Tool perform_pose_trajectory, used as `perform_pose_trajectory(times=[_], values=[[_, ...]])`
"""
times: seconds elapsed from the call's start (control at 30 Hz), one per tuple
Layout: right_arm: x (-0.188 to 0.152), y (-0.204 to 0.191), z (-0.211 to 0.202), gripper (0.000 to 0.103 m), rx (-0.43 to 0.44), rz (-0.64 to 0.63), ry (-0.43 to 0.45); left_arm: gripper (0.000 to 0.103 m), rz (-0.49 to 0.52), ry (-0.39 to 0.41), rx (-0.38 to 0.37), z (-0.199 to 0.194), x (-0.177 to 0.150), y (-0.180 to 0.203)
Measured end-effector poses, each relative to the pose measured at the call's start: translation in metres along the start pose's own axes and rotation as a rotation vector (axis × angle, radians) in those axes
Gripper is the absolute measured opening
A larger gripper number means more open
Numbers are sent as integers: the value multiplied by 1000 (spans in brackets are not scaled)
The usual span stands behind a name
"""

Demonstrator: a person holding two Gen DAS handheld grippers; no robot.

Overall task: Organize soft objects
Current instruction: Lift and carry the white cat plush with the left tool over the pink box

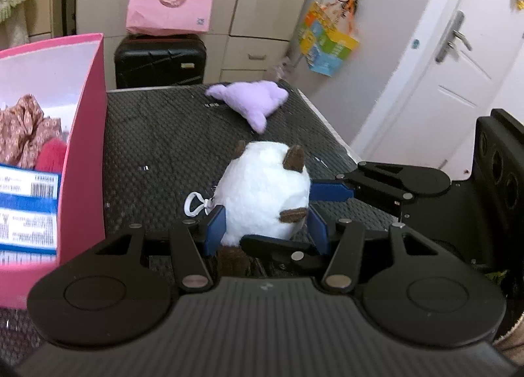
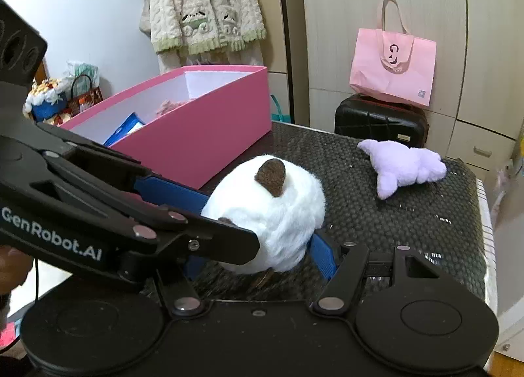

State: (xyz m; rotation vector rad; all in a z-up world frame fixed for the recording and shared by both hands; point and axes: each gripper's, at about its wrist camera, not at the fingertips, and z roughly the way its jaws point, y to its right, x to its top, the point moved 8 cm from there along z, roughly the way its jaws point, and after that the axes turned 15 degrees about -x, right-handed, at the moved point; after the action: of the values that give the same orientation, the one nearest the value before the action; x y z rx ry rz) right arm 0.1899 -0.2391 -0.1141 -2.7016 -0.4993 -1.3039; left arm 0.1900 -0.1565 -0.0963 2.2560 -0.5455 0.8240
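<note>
A white plush toy with brown ears (image 1: 265, 190) sits on the black textured table (image 1: 157, 141). My left gripper (image 1: 267, 228) is shut on the toy's lower body, blue pads on both sides. My right gripper (image 2: 262, 239) is shut on the same toy (image 2: 271, 213) and reaches in from the right in the left wrist view (image 1: 330, 190). A purple plush (image 1: 250, 98) lies flat at the table's far side, also in the right wrist view (image 2: 402, 165). A pink box (image 1: 85, 134) stands to the left, holding floral cloth and a blue packet.
The pink box (image 2: 196, 128) fills the table's left part. A black suitcase (image 1: 160, 61) with a pink bag (image 1: 170, 0) on it stands behind the table. A white door (image 1: 442, 59) is to the right. A white clip (image 1: 196, 203) hangs off the toy.
</note>
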Motion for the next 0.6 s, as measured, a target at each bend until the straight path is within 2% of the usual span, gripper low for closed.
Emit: perform_pose_trajectory(times=[0.27,0.6], values=[[-16,-28,-33,71,-18,-39,-38,53,-12,-59,-29,-24,-26,14],[-20,-71,-81,71,6,-98,13,53,46,-84,-25,-80,-51,36]])
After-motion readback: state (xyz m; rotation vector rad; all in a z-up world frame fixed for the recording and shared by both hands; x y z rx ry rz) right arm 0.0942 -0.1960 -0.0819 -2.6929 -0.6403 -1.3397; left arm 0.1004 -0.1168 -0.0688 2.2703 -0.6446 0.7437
